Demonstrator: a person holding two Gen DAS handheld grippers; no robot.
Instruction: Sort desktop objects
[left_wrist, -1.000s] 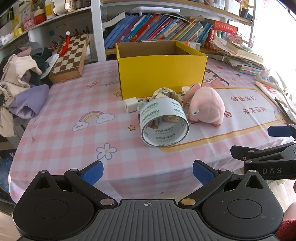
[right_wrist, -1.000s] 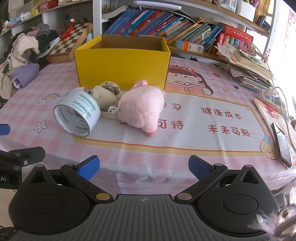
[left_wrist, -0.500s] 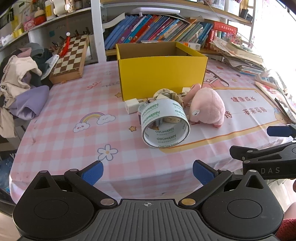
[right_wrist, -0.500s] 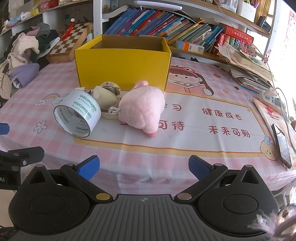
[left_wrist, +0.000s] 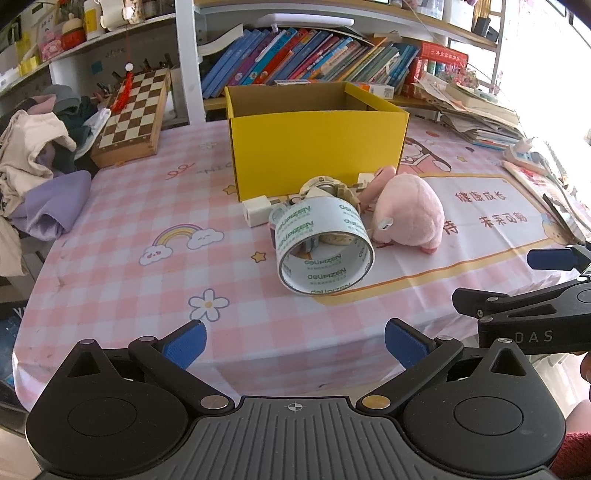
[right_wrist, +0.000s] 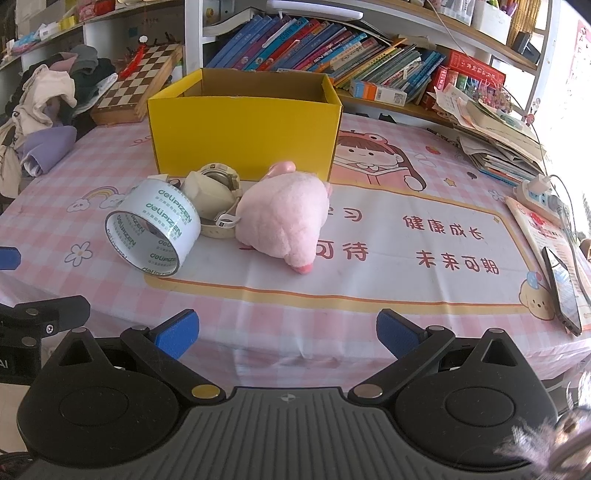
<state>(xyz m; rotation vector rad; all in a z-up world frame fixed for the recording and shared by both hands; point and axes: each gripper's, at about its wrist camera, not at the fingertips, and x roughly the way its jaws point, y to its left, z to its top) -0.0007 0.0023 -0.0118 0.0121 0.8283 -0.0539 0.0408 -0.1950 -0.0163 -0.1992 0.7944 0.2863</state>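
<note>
Hovering off the table's near edge, left gripper (left_wrist: 293, 338) and right gripper (right_wrist: 286, 328) both have fingers spread, nothing held. Sorting looks unstarted: yellow box (left_wrist: 316, 147) sits mid-table toward the far edge, apparently empty. Tape roll (left_wrist: 323, 247), on its side, pink plush (right_wrist: 284, 221) and a beige watch (right_wrist: 214, 188) cluster touching just in front of it. Next: reach in, straddle one item, close.

Bench (left_wrist: 122, 266) with pink checked cloth; behind it a white bookshelf (left_wrist: 183, 59) packed with books (left_wrist: 295, 55). Chessboard (left_wrist: 135, 107) and clothes pile (left_wrist: 33, 147) left of shelf. Bright daylight right.
</note>
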